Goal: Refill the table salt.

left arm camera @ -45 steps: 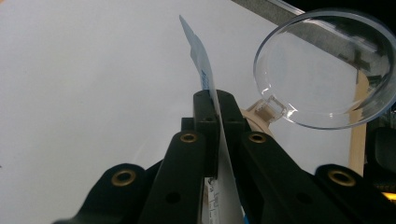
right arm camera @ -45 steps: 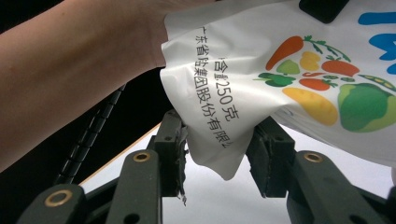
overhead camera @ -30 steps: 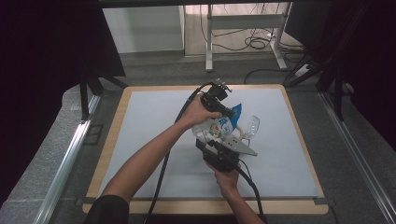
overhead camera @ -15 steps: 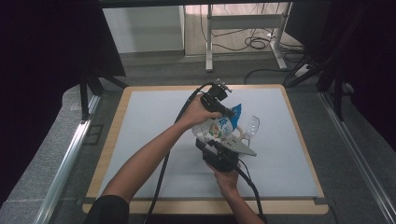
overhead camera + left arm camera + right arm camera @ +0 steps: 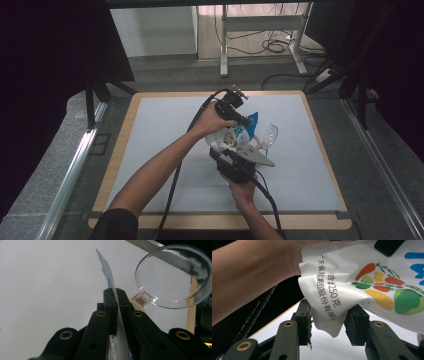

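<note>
Bag (image 5: 234,137), white plastic with printed vegetables and blue lettering, is held above the middle of the surface (image 5: 150,130), tilted toward a clear stemmed glass (image 5: 267,135) just beside it.

Left gripper (image 5: 115,296): jaws clamped shut on the thin upper edge of the bag, seen edge-on between them in the left gripper view. The glass mouth (image 5: 173,275) lies just beyond and to one side.

Right gripper (image 5: 329,322): jaws spread, with the bag's lower corner (image 5: 332,327) hanging between them; one jaw touches the film, the other stands apart. Nothing is pinched yet.

Step judged in hand: securing the lower corner so the bag can be steadied or tipped toward the glass. To do it well, the corner should be centred between the jaws before they are brought together, a double fold of film should be taken rather than the very tip, and the upper grip should be kept firm so the bag is not dragged against the glass.

Count: one bag, one glass, two grippers, one surface.
</note>
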Demonstrator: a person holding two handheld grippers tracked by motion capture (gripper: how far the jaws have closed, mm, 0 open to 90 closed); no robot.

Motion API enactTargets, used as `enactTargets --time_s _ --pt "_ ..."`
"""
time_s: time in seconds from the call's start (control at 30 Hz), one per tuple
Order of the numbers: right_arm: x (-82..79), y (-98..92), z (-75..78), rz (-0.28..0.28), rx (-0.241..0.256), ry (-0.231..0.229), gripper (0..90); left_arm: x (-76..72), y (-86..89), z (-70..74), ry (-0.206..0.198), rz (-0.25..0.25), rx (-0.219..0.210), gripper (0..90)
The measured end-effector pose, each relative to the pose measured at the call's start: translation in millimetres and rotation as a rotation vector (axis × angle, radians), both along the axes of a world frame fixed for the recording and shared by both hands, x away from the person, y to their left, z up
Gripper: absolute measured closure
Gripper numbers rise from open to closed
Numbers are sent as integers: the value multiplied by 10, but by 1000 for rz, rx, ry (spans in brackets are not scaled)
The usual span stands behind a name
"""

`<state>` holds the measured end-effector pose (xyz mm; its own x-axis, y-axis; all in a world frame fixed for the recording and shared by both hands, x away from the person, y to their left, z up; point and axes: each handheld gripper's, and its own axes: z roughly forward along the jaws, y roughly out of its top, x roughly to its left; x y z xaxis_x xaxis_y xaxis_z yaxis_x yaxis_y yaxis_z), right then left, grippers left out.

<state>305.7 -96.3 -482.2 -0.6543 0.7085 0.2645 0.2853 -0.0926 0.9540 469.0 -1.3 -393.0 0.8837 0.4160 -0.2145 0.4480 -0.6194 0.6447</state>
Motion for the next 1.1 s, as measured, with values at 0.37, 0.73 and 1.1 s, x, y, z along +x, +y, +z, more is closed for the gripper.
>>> enactTargets --time_s 0.37,0.73,1.1 --pt "5 5 -6 -6 1 -1 607 4 -1 -2 -2 1 1 898" --pt "-2 16 -3 -13 10 -3 607 2 6 18 -6 2 -2 897" --pt "2 19 -10 -13 13 -3 607 5 8 7 -4 2 -3 897"
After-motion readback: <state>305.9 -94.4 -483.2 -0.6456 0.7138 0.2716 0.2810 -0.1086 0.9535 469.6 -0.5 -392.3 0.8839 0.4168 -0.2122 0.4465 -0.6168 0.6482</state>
